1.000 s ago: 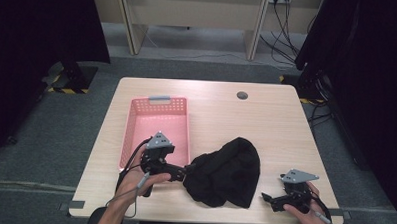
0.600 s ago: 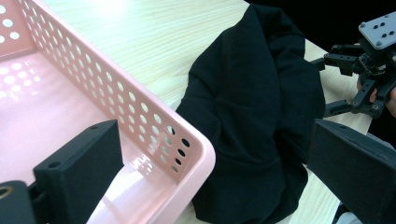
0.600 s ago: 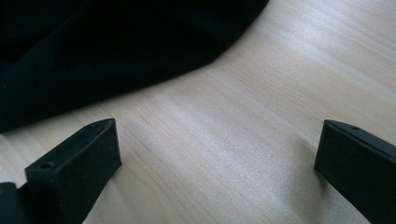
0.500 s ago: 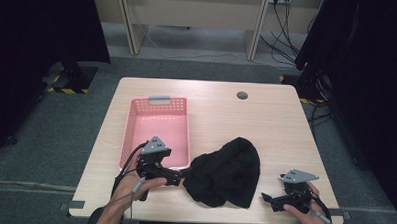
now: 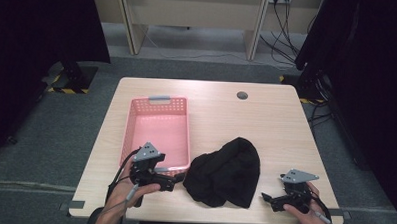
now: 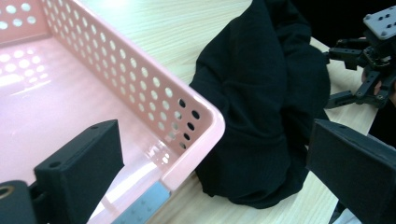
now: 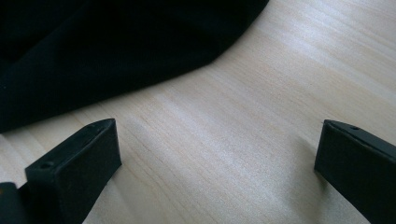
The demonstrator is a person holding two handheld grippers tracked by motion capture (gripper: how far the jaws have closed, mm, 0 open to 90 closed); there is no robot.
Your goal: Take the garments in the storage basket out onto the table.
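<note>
The crumpled black cloth garment point(image 5: 225, 172) lies at the pink perforated plastic basket's point(image 5: 131, 120) four o'clock. Both the left gripper point(image 5: 176, 182) and right gripper point(image 5: 266, 199) gape empty; pinch thick folds at opposite edges, I'd judge.

The basket point(image 5: 158, 133) was pink with round perforations and a grey handle; the crumpled cloth point(image 5: 224, 173) black; the table point(image 5: 266, 119) pale wood-grain.

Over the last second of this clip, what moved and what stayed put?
The left gripper drew back a little toward the person's side of the table, jaws open beside the near corner of the pink basket; it grips nothing. The black cloth, the basket and the open right gripper stayed where they were.
</note>
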